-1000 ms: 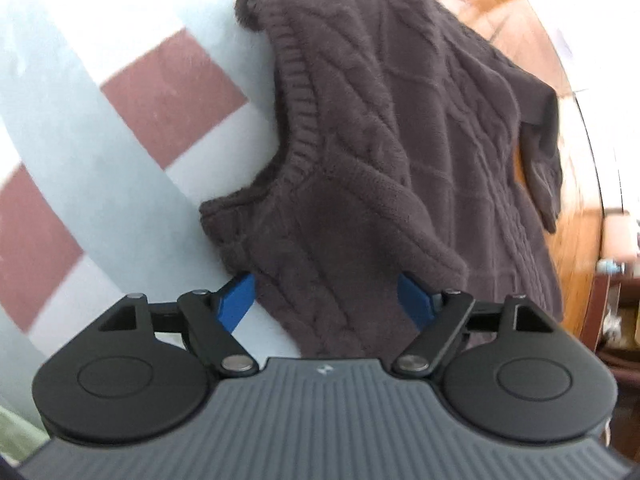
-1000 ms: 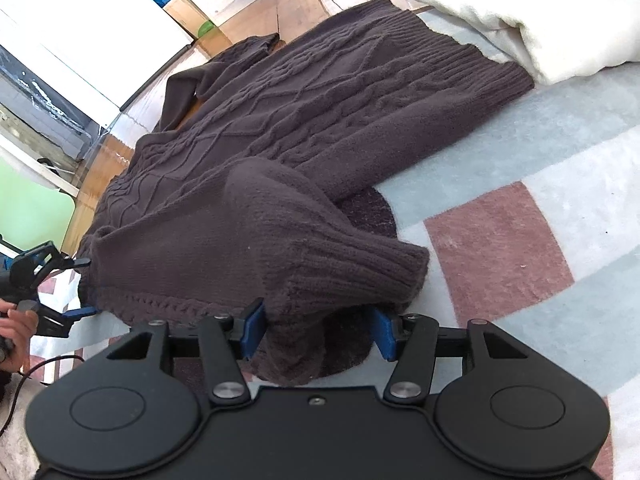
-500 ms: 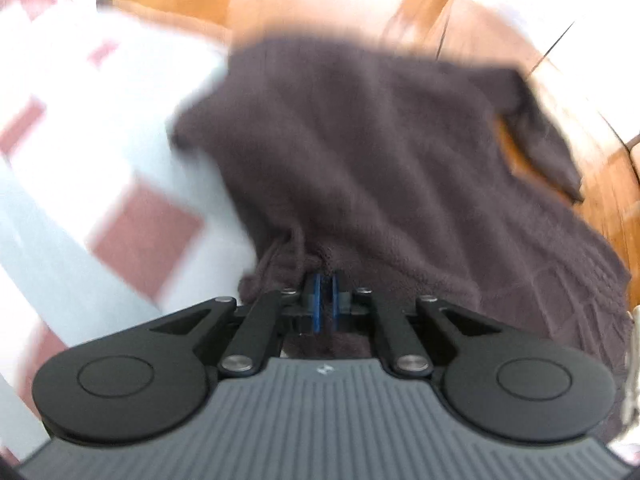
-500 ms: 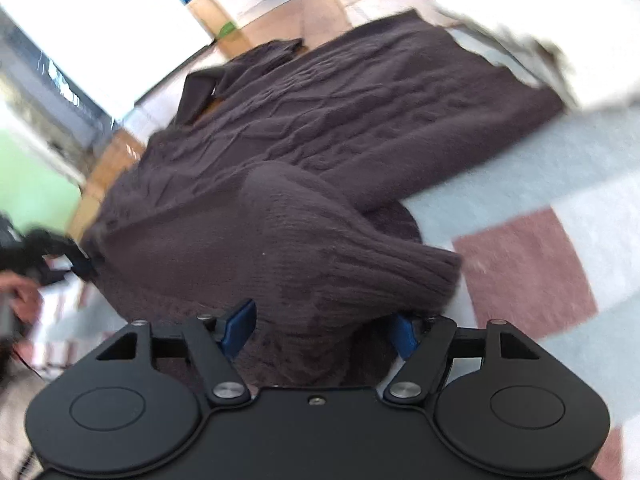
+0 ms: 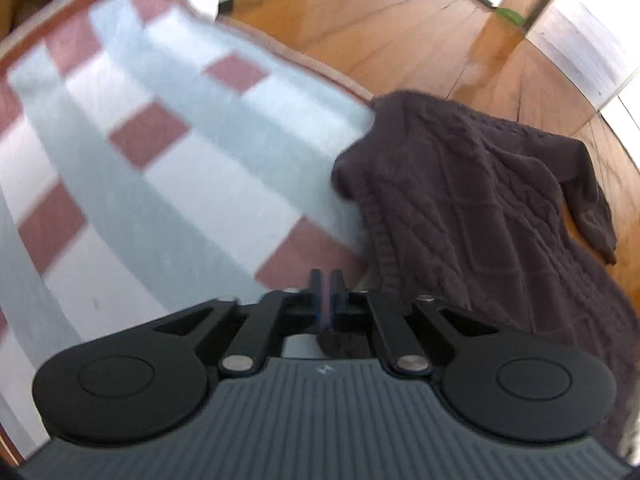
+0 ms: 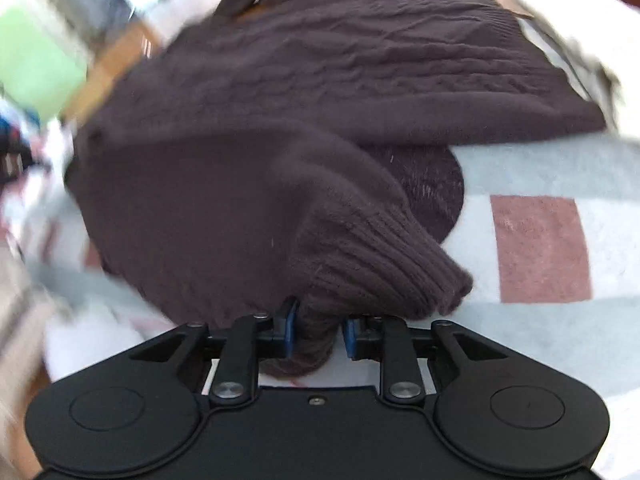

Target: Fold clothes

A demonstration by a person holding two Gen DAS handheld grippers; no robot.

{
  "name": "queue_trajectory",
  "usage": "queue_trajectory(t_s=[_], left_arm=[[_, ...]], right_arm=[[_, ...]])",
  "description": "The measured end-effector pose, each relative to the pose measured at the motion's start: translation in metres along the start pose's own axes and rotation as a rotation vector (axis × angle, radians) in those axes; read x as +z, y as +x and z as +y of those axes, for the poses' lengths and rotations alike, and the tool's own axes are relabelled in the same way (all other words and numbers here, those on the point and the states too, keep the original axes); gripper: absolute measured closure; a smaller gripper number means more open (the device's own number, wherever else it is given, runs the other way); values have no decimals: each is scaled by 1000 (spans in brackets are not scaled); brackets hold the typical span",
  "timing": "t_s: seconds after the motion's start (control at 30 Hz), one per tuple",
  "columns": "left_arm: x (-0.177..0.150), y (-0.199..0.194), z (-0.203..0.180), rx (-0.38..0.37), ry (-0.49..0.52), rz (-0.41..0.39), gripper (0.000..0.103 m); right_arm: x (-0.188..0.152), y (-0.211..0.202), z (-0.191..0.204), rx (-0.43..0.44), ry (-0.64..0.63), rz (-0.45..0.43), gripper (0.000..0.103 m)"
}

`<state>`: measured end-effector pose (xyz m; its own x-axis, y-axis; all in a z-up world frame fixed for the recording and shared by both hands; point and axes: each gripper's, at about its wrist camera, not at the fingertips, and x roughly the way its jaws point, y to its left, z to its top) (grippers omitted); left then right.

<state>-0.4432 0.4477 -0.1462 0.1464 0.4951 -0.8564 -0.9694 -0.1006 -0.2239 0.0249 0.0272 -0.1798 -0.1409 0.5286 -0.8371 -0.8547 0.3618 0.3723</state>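
Widest thing in view is the checked blanket [image 5: 168, 184], pale blue-grey and white with brick-red squares, spread flat and filling the left wrist view; its edge meets a wooden floor [image 5: 400, 36] beyond. Over on the right wrist view the same blanket [image 6: 532, 184] shows a red square beside the garment, and a white pillow-like bundle [image 6: 568, 12] sits at the far corner, blurred.

On the blanket lies the dark brown cable-knit sweater [image 6: 320, 92], body spread across the far part, with one long sleeve folded over toward the camera, its ribbed cuff [image 6: 384, 272] pointing right. From the left wrist view the sweater [image 5: 472, 208] drapes at the blanket's edge, a second sleeve [image 5: 588, 208] trailing onto the floor.

Now the tools. The right gripper [image 6: 318, 332] has its blue pads either side of a bunch of sweater knit, just under the cuff, jaws closing on it with fabric plainly between them. The left gripper [image 5: 326, 284] has its fingers nearly together, a thin slit showing at the tips, jaws easing apart; a dark tuft of knit sits low between them near the body, and whether it's truly pinched I can't tell
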Motion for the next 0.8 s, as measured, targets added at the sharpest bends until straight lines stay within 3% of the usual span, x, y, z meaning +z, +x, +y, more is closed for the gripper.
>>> queue_trajectory(t_s=[0.07, 0.2, 0.33, 0.4, 0.43, 0.47, 0.5, 0.53, 0.57, 0.6, 0.63, 0.7, 0.8], left_arm=[[-2, 9, -4, -54, -5, 39, 54], [-9, 34, -2, -181, -85, 209, 53], [-15, 54, -14, -69, -36, 199, 27], [-18, 65, -28, 21, 48, 183, 22], [-21, 65, -39, 42, 132, 161, 33], [-25, 65, -52, 59, 227, 139, 62], [-28, 64, -65, 77, 322, 117, 84], [-31, 60, -76, 74, 395, 92, 89], [-33, 53, -81, 96, 442, 55, 90], [-34, 46, -85, 129, 483, 15, 90], [-28, 34, -80, 142, 469, -30, 90], [-12, 2, -51, 115, 338, -107, 90], [5, -17, -2, 134, 116, -146, 91]], right_arm=[[1, -7, -6, 31, 50, -38, 62], [0, -16, -18, 58, 111, -110, 52], [-1, -13, -29, 87, 204, -149, 52], [-1, -12, -31, 95, 233, -158, 52], [-1, -11, -32, 95, 236, -160, 52], [-1, -11, -32, 94, 235, -164, 52], [-1, -9, -31, 92, 231, -170, 52], [-1, -9, -30, 93, 218, -182, 52], [0, -9, -27, 94, 188, -194, 60], [1, -10, -23, 93, 148, -199, 84], [3, -13, -20, 101, 120, -203, 83], [6, -23, -14, 146, 94, -204, 83], [7, -35, -8, 225, 33, -150, 83]])
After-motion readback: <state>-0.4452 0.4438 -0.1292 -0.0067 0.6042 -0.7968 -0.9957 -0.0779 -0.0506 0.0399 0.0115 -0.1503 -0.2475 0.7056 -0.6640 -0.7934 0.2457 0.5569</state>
